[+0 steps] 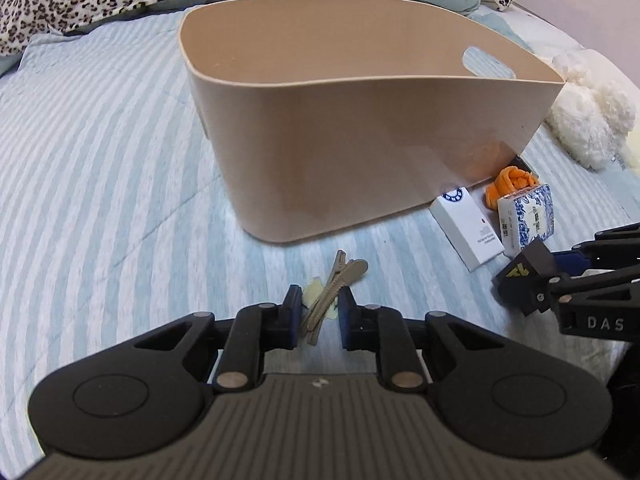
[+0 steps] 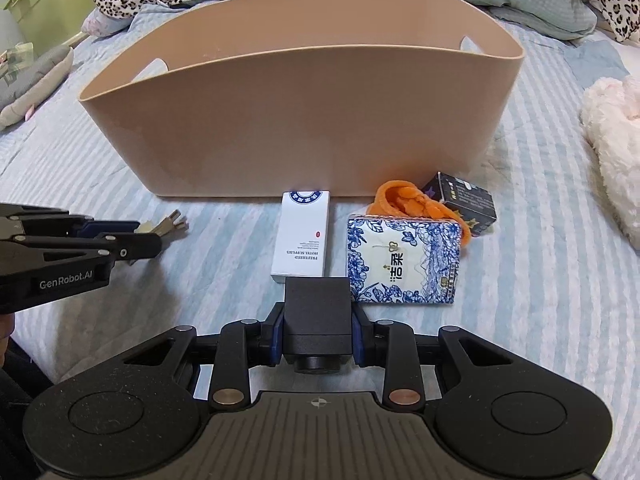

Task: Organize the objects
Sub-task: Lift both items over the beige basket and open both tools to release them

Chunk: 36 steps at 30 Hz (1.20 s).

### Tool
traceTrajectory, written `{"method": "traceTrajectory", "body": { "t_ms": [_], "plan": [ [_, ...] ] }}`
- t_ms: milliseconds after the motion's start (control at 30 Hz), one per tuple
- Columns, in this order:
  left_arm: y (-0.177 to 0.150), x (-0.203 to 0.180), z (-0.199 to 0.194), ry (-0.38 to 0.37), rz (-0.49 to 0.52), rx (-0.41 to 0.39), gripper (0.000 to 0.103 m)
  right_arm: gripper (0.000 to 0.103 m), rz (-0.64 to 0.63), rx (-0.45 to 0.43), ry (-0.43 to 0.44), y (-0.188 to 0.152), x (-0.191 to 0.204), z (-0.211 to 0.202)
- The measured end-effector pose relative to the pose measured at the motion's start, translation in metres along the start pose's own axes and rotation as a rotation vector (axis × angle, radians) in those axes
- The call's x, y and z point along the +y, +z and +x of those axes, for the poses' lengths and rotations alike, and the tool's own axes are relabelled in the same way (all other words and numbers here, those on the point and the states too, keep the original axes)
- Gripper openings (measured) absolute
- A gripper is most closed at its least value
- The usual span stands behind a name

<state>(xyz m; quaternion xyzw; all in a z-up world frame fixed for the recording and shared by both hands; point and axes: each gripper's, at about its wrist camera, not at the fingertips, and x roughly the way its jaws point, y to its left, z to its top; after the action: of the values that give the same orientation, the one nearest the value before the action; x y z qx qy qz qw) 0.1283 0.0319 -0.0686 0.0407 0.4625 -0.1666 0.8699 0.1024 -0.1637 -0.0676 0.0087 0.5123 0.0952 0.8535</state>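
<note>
The right tool is clamping a small black cube, holding it just above the bed. The left tool is sitting open around some beige hair clips lying on the striped cover. Past them a white box, a blue floral tissue pack and an orange thing are sitting near the tan bin.

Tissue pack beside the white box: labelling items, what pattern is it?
Blue floral on white tissue pack, clearest in right wrist view.
</note>
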Motion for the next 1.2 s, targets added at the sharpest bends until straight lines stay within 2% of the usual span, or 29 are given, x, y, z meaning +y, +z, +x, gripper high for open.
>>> {"method": "traceTrajectory", "body": {
  "t_ms": [67, 267, 667, 900, 1200],
  "plan": [
    [-0.001, -0.004, -0.005, 0.013, 0.016, -0.015, 0.02, 0.029, 0.007, -0.008, 0.008, -0.003, -0.002, -0.006],
    [-0.001, -0.009, -0.021, -0.014, 0.015, -0.059, 0.02, 0.029, 0.003, -0.047, 0.016, -0.017, -0.012, -0.031],
    [-0.004, -0.025, -0.057, -0.011, 0.037, -0.134, 0.02, 0.029, 0.032, -0.15, 0.019, -0.022, -0.022, -0.058],
    [-0.001, -0.032, -0.08, 0.008, 0.057, -0.222, 0.02, 0.029, 0.051, -0.226, 0.036, -0.015, -0.024, -0.078],
    [0.026, -0.025, -0.097, -0.002, -0.008, -0.313, 0.02, 0.029, 0.104, -0.331, 0.025, 0.011, -0.033, -0.094]
  ]
}}
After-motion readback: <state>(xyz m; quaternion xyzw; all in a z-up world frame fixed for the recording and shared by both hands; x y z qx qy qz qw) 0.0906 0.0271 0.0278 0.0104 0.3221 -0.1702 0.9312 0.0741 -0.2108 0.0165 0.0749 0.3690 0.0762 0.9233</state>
